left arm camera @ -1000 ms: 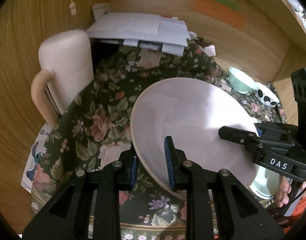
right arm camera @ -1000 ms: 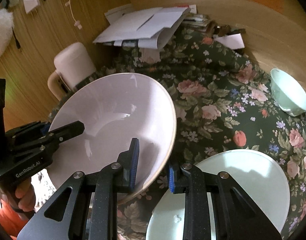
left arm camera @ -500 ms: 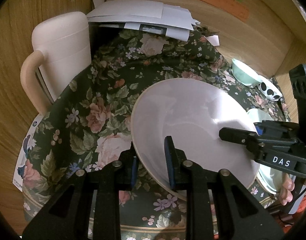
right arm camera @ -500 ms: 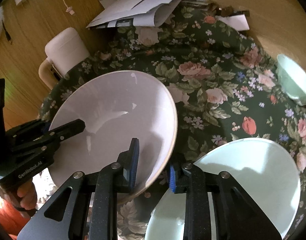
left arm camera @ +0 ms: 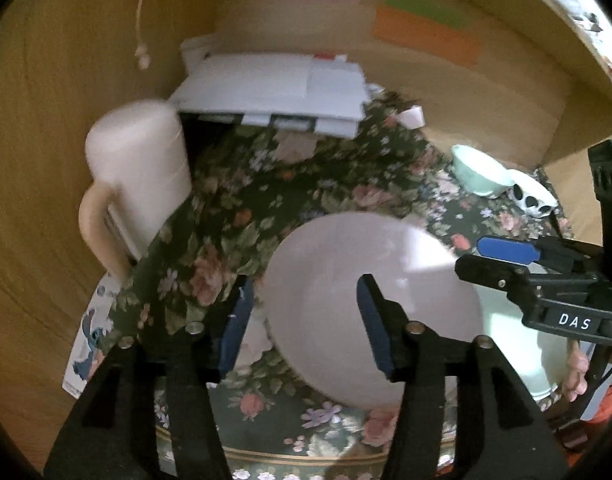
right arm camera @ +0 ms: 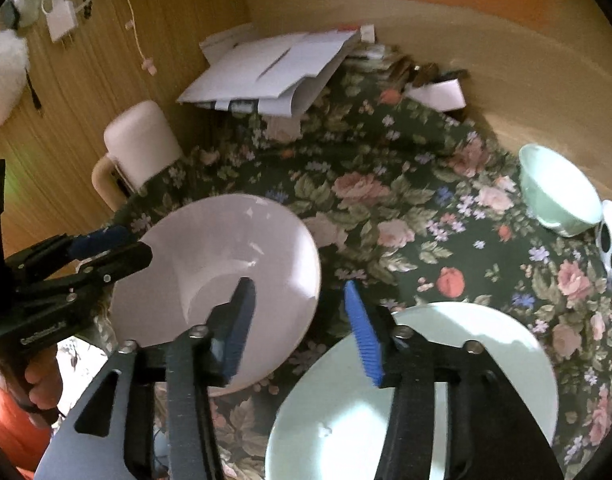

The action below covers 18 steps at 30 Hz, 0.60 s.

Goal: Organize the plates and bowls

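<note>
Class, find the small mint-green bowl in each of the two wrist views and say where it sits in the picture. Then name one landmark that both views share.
Left wrist view: the small mint-green bowl is at upper right, against the wooden wall, just left of the black-spotted white bowl.
Right wrist view: the same bowl sits at the right edge, above the middle.
Shared landmark: the stack of white papers at the back of the floral cloth.

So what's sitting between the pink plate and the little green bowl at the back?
Only flowered tablecloth in the right wrist view; nothing stands between the pink plate and green bowl.
</note>
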Motion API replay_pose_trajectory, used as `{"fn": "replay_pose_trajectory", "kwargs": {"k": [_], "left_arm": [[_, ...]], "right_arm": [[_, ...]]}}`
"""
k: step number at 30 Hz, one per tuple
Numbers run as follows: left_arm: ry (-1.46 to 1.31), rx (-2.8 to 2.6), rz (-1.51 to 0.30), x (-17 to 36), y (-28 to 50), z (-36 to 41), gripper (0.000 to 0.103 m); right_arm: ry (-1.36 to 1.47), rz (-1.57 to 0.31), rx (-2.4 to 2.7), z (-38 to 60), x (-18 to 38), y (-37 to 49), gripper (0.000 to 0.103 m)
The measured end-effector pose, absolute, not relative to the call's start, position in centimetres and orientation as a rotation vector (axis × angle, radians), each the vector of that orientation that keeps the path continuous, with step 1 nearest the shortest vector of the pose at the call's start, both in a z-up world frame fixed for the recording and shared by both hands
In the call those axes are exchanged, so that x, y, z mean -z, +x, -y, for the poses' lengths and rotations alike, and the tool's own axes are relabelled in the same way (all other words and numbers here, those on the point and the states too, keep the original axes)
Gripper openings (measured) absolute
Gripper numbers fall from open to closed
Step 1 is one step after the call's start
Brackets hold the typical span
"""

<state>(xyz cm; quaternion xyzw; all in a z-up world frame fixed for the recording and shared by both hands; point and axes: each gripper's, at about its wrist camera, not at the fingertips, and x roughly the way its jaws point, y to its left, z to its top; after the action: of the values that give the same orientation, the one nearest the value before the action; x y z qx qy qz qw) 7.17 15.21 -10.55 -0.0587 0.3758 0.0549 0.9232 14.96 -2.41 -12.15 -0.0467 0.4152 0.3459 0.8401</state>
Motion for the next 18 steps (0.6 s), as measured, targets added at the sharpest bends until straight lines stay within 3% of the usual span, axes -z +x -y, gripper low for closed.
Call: {"fn": "replay_pose_trajectory", "kwargs": {"k": [7, 13, 18], "left_arm": [[-0.063, -0.063, -0.711, 8.1, 8.4, -11.6, 0.065], [-0.031, -0.021, -0.679, 6.3, 10.0, -8.0, 0.081], [0.0, 0.018, -0.668, 5.0, 12.3, -4.6, 0.082]], "right_arm": [[-0.063, -0.784, -0.675, 5.9, 9.7, 15.0, 0.057], [-0.037, -0.72, -0.59, 9.9, 7.9, 15.6, 0.06], [-0.021, -0.702, -0.513, 13.7, 7.4, 16.8, 0.06]]}}
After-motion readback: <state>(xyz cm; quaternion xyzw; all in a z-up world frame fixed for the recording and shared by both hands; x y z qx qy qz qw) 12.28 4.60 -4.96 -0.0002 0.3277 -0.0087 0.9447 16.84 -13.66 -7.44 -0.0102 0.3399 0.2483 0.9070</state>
